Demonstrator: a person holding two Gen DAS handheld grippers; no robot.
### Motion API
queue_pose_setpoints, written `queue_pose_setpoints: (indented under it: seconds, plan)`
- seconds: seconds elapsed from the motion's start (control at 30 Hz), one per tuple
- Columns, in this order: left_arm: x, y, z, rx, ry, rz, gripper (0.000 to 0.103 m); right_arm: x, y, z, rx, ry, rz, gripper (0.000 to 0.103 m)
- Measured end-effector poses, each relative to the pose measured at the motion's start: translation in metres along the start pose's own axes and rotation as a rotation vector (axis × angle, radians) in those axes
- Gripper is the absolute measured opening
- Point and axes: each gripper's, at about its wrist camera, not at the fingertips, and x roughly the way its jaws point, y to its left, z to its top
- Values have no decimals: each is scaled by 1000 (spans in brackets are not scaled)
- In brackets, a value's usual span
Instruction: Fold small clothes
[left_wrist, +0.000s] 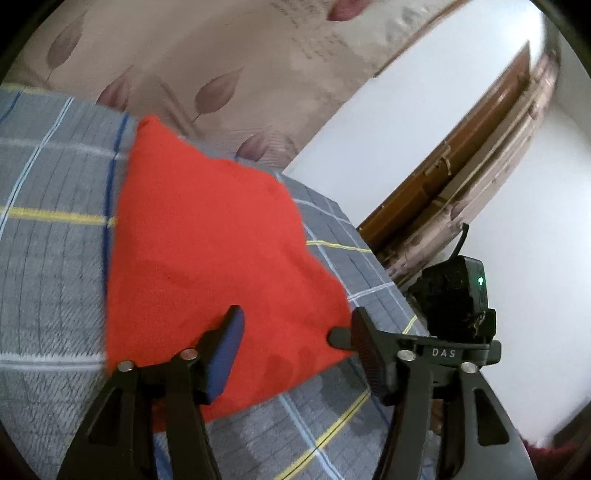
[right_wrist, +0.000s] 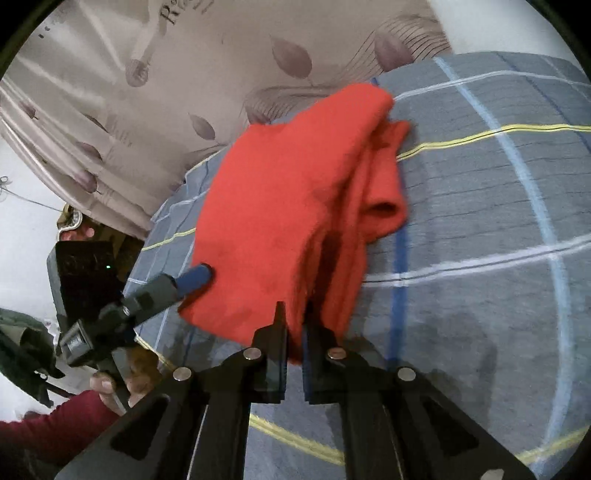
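Observation:
A small red garment (left_wrist: 207, 243) lies on the grey plaid bedsheet (left_wrist: 51, 266), partly folded. In the left wrist view my left gripper (left_wrist: 295, 325) is open, its jaws wide apart over the garment's near edge. My right gripper tip touches the cloth's right corner there. In the right wrist view my right gripper (right_wrist: 294, 325) is shut on the red garment (right_wrist: 288, 192), pinching its near edge. The garment bunches in folds at the right. My left gripper's blue pad (right_wrist: 195, 277) rests against the cloth's left edge.
The bed's edge runs along the right in the left wrist view, with a white wall (left_wrist: 406, 122) and a wooden door frame (left_wrist: 443, 173) beyond. A leaf-patterned curtain (right_wrist: 147, 92) hangs behind the bed. The person's hand (right_wrist: 118, 380) in a red sleeve holds the left gripper.

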Motion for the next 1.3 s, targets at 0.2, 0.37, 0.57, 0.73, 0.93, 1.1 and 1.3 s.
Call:
queue_pose_setpoints:
  seconds: [0.2, 0.37, 0.57, 0.73, 0.93, 1.1, 1.3]
  plan:
    - [28, 1, -6, 23, 64, 15, 65, 7, -13, -2, 20, 28, 16, 5]
    - [22, 9, -7, -14, 46, -30, 65, -9, -22, 14, 87, -12, 109, 18]
    - [26, 6, -9, 1, 56, -18, 65, -18, -22, 68, 68, -119, 70, 32]
    - [29, 6, -10, -3, 58, -19, 65, 29, -28, 93, 89, -43, 48, 33]
    - [29, 7, -11, -8, 54, -25, 65, 48, -21, 94, 45, -51, -27, 9]
    - [28, 5, -11, 1, 44, -50, 65, 22, -23, 102, -11, -72, -114, 4]
    - [30, -2, -14, 27, 69, -81, 66, 35, -43, 95, 39, -32, -110, 4]
